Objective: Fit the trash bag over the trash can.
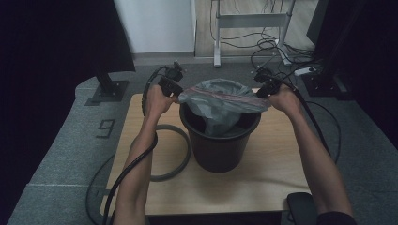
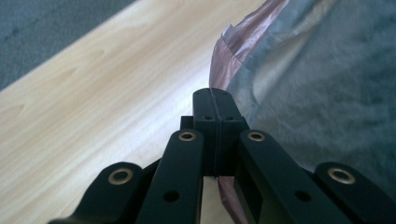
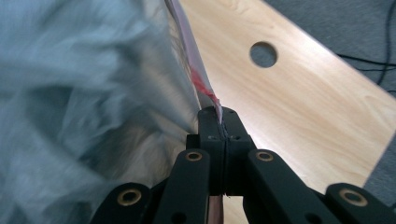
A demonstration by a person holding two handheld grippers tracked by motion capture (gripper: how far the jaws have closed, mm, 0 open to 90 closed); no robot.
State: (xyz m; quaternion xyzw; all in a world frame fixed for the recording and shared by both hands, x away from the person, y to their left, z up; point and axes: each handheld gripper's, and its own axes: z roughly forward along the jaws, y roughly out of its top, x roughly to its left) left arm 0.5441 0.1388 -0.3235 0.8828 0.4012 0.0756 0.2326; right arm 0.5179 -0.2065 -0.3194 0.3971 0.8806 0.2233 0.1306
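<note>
Grey bag [image 1: 224, 101] is thin, soft and light; we pinch its pink hem with left gripper [image 2: 218, 100] and right gripper [image 3: 218, 116], both clamped on it, above the bucket [image 1: 219, 145].

Grey bin bag [image 1: 220, 101], stretched over black bucket [image 1: 219, 143]

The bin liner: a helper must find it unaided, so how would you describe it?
On the wooden table stands a dark round bucket. The bin liner is the thin grey plastic bag hanging into its mouth, stretched between the left tool and right tool. Its reddish top band sets it apart.
</note>
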